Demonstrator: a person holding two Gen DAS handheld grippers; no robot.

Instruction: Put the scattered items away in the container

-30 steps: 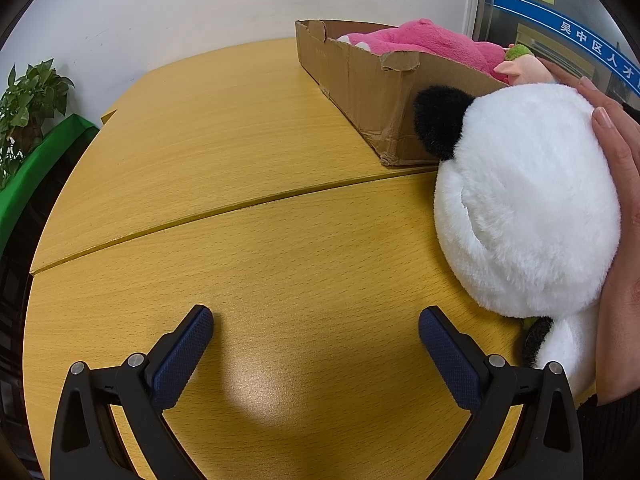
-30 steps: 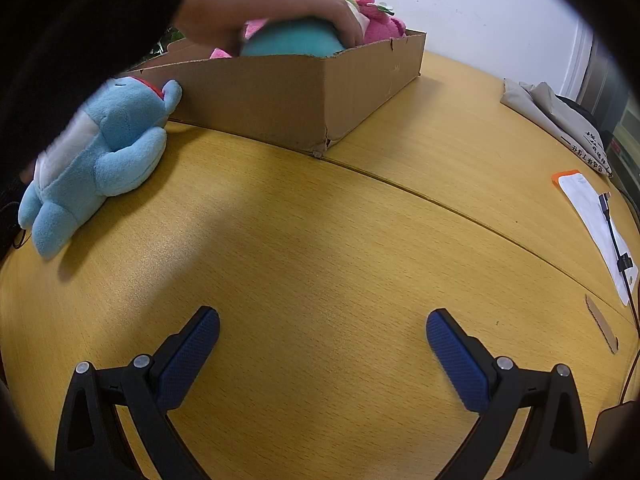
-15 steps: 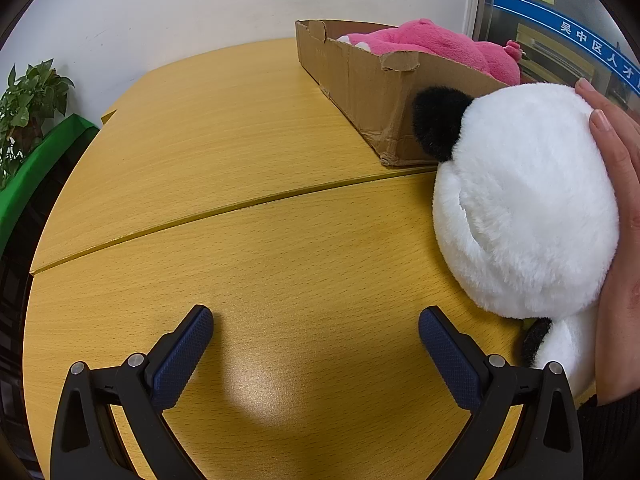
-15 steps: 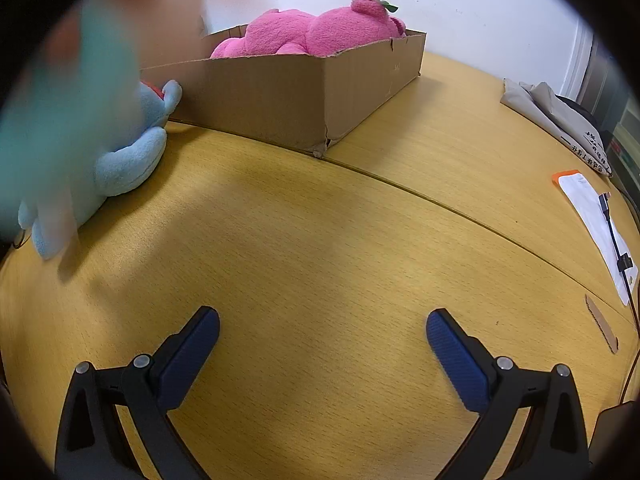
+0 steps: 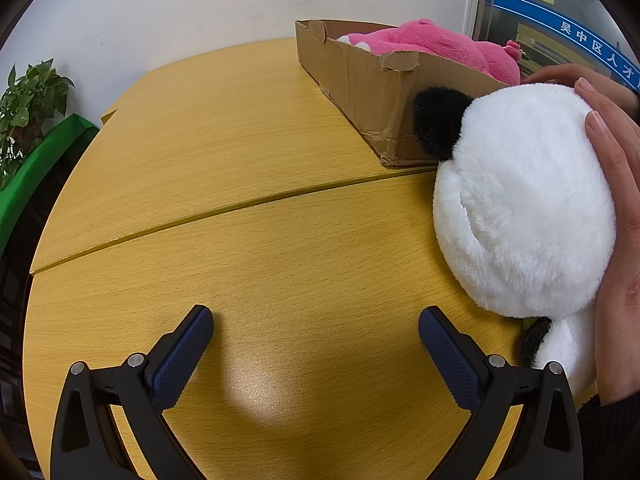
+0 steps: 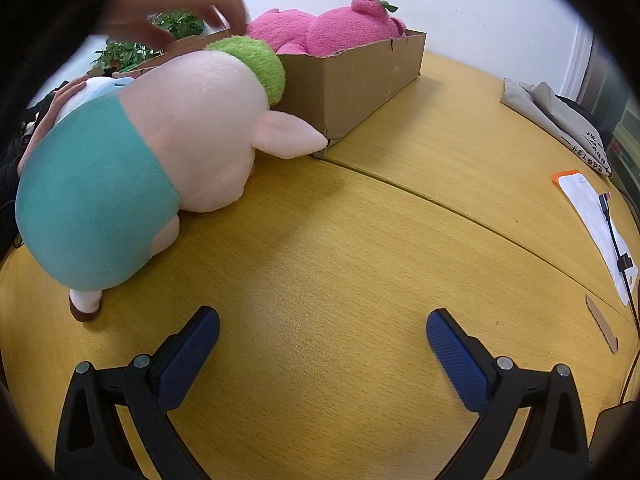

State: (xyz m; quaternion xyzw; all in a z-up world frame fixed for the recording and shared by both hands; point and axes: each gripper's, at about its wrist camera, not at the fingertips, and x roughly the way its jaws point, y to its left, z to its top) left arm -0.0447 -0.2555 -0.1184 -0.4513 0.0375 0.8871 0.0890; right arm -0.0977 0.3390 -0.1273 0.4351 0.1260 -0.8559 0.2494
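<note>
Currently both my tongs, left tongs (image 5: 316,344) and right tongs (image 6: 323,346), spread wide, empty, over counter (image 5: 248,184), pig plush (image 6: 160,152) beside cardboard box (image 6: 352,80), bare hand (image 5: 616,208) on panda plush (image 5: 520,208).

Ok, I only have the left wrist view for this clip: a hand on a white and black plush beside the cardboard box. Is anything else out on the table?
Observer: Yes. The right wrist view shows a pig plush in a teal outfit lying on the table, with one ear by the corner of the cardboard box.
Operator: Is the right gripper holding it?
Observer: No. The right gripper is open and empty over bare wood, and the pig lies to the left in that view.
Operator: Any other toy loose?
Observer: A light blue plush peeks out from behind the pig, mostly hidden.
</note>
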